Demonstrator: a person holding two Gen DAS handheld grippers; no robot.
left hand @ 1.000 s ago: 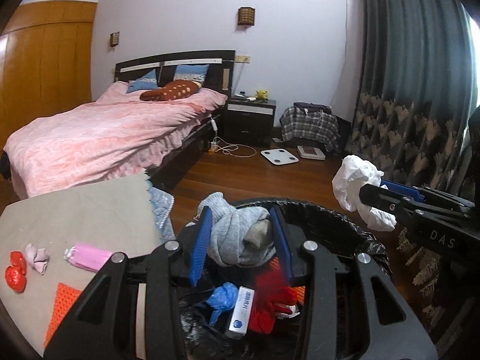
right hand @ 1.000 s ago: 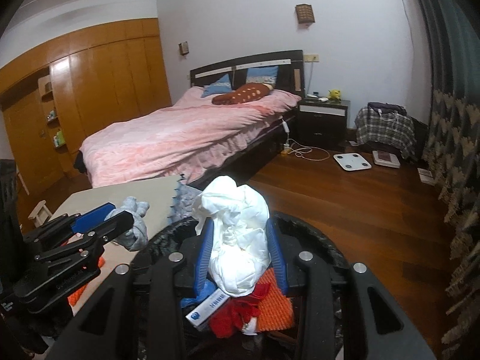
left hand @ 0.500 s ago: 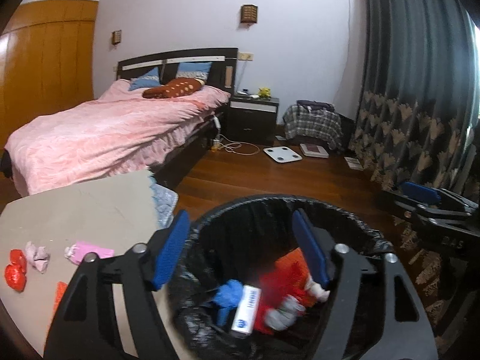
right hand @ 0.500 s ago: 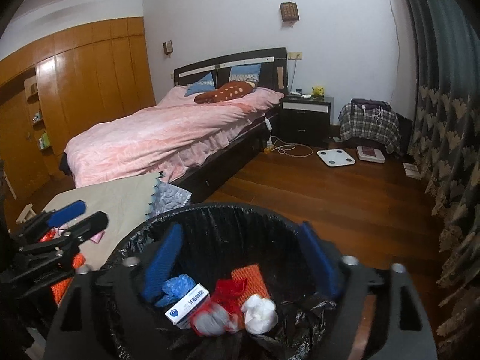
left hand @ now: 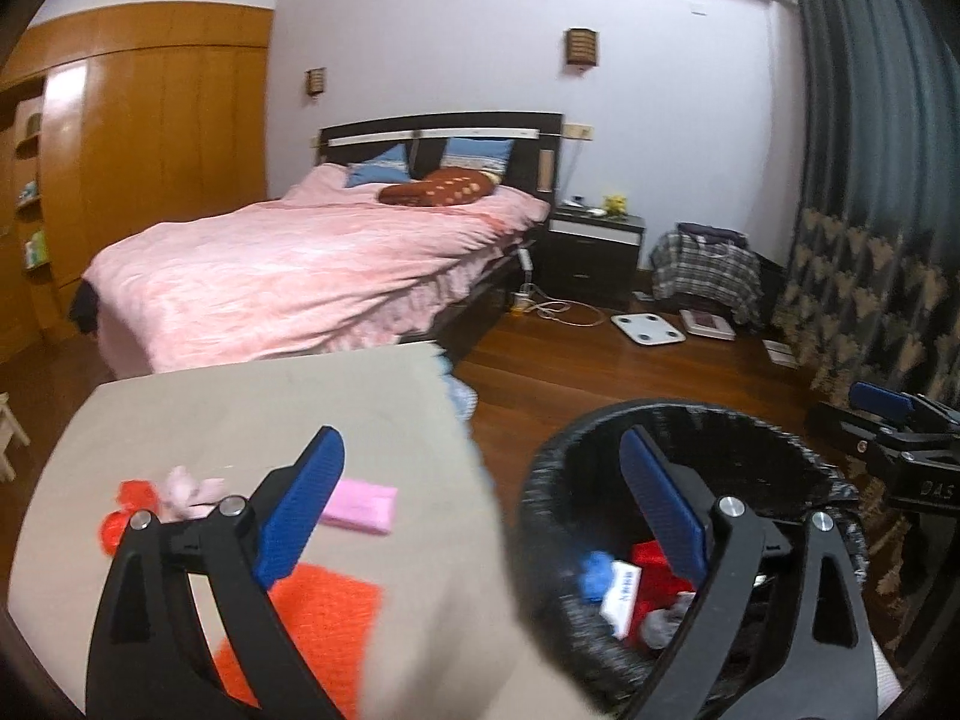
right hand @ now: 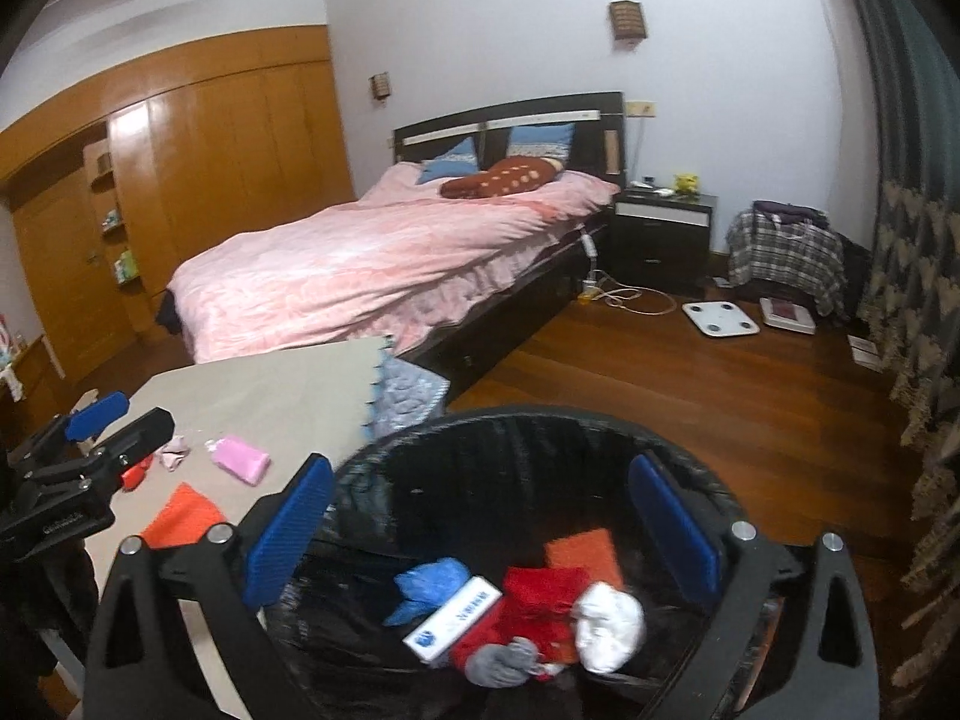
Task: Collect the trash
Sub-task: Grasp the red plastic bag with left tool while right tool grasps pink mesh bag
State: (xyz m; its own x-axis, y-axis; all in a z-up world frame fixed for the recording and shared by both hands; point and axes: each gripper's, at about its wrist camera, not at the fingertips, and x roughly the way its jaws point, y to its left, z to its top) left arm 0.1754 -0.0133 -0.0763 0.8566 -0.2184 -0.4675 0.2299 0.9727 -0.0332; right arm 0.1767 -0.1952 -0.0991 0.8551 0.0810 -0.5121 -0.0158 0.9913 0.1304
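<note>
Right gripper (right hand: 480,516): your jaws are spread wide, holding nothing, over the black-lined bin (right hand: 708,480)
Bin contents: white wad (right hand: 609,624), red cloth (right hand: 540,600), blue scrap (right hand: 429,585), small box (right hand: 453,624)
Left gripper (left hand: 480,504): your jaws are wide apart, spanning desk (left hand: 252,408) edge and bin rim
Desk trash: orange cloth (left hand: 324,618), pink packet (left hand: 360,504), pale pink scrap (left hand: 189,489), red bits (left hand: 123,510)
Beyond: pink bed (left hand: 312,264)

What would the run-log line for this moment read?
left gripper: open, empty, between table and bin | right gripper: open, empty, over bin | table: pink pack, orange cloth left
</note>
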